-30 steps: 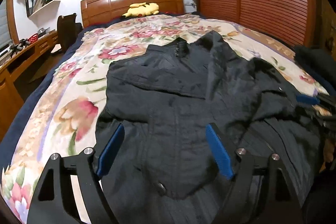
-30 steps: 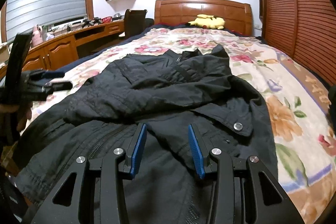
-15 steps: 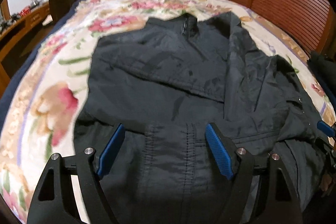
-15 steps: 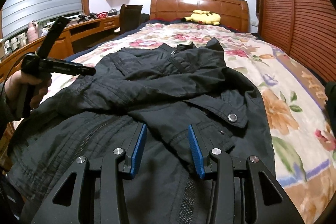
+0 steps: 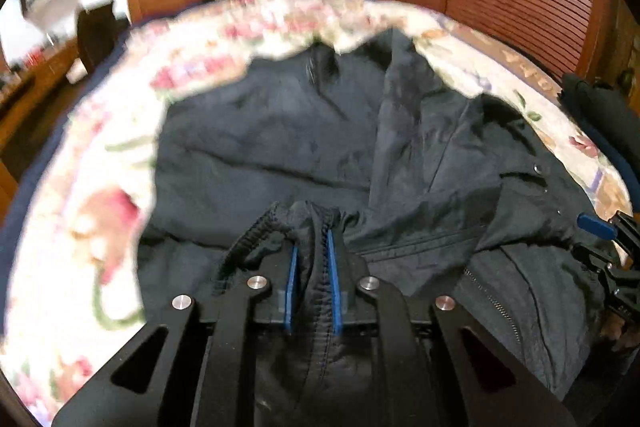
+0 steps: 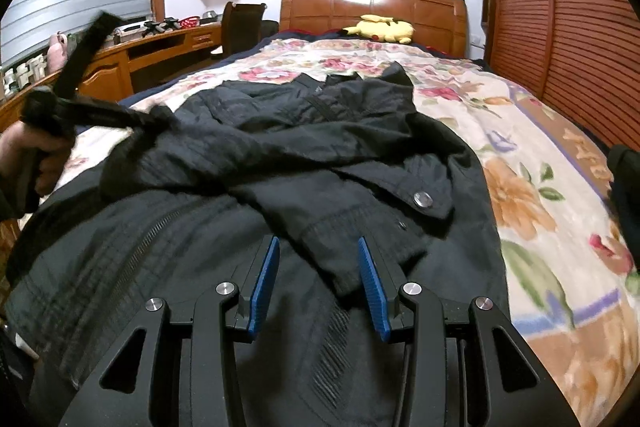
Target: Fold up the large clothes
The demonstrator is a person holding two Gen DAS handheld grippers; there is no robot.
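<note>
A large black jacket [image 5: 280, 131] lies spread on the floral bedspread [image 5: 100, 211], collar toward the headboard. My left gripper [image 5: 311, 251] is shut on the jacket's ribbed sleeve cuff [image 5: 296, 215], with the fabric bunched between the blue pads. In the right wrist view the jacket [image 6: 328, 143] fills the near bed, and the left gripper [image 6: 148, 119] holds the cuff lifted at the left. My right gripper [image 6: 318, 247] is open and empty, low over the jacket's front near a flap with a silver snap [image 6: 423, 199].
A wooden headboard [image 6: 372, 3] with a yellow plush toy [image 6: 380, 29] is at the far end. A slatted wooden wardrobe [image 6: 568, 27] runs along the right. A desk [image 6: 140, 55] and chair [image 6: 244, 27] stand left. Another dark garment [image 5: 600, 115] lies at the right bed edge.
My left gripper has closed on the sleeve cuff and lifted it, moving inward over the jacket. The right gripper has stayed open, nearly still.
</note>
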